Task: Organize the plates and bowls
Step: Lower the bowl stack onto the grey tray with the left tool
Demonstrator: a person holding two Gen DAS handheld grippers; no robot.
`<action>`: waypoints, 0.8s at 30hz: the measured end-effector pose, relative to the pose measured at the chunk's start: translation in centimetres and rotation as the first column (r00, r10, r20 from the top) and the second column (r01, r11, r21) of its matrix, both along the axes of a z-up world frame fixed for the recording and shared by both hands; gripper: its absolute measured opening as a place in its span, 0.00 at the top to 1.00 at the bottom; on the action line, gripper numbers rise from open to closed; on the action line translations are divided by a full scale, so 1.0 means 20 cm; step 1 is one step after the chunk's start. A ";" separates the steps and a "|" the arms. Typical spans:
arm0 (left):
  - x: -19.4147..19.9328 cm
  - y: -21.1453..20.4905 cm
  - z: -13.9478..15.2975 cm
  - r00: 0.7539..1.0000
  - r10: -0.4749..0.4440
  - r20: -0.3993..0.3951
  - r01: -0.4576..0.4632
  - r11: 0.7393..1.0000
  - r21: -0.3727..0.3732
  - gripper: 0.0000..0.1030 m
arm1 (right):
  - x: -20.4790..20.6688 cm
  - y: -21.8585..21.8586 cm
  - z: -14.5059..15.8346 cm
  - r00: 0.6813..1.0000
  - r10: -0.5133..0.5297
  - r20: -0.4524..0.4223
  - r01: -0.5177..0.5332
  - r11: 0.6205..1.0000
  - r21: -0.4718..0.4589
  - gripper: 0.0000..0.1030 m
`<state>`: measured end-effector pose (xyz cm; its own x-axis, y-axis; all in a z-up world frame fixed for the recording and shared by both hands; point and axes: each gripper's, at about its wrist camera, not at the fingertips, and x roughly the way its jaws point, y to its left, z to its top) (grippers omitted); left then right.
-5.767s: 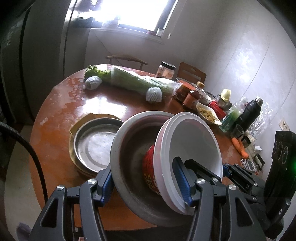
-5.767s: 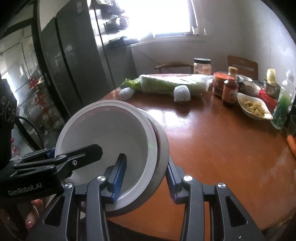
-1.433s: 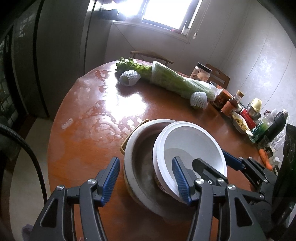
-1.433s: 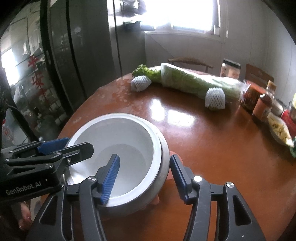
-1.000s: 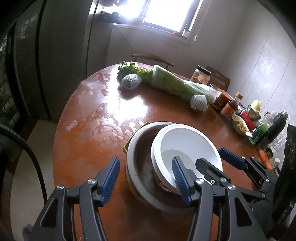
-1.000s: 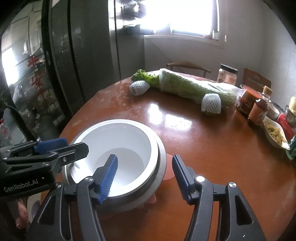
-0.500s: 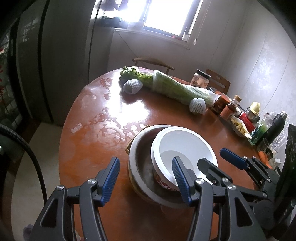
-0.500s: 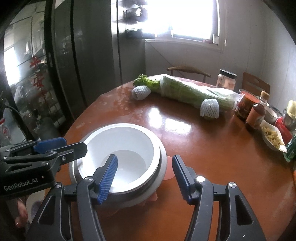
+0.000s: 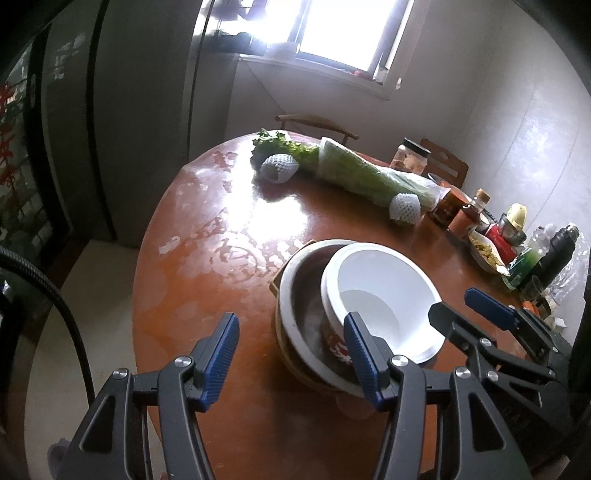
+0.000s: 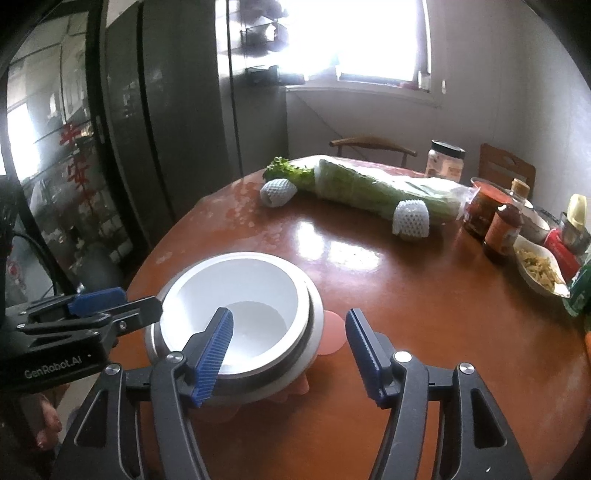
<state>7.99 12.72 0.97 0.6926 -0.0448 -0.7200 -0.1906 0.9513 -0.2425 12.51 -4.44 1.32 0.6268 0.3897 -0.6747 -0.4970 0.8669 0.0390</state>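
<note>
Both grippers have pulled back: left gripper [image 9: 291, 354] and right gripper [image 10: 288, 350] are hovering spread apart, white bowl [image 10: 236, 295] sitting in the plate stack [image 9: 295, 332] near the table's [image 10: 424, 332] front edge

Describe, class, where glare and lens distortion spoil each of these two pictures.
Left wrist view: the window is blown out, with white glare on the round brown wooden table; dark fisheye corners. Right wrist view: the window washes out, and the tall dark refrigerator bows.
</note>
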 end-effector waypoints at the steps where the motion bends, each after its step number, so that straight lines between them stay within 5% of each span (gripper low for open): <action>1: 0.00 0.00 0.00 1.000 0.001 0.001 0.000 1.000 -0.001 0.43 | 0.00 0.00 0.00 1.000 0.001 -0.002 -0.001 1.000 -0.003 0.37; 24: -0.03 -0.02 0.03 1.000 0.007 0.030 -0.008 0.999 0.032 0.43 | 0.00 0.00 -0.03 1.000 -0.006 -0.022 0.005 1.000 -0.021 0.36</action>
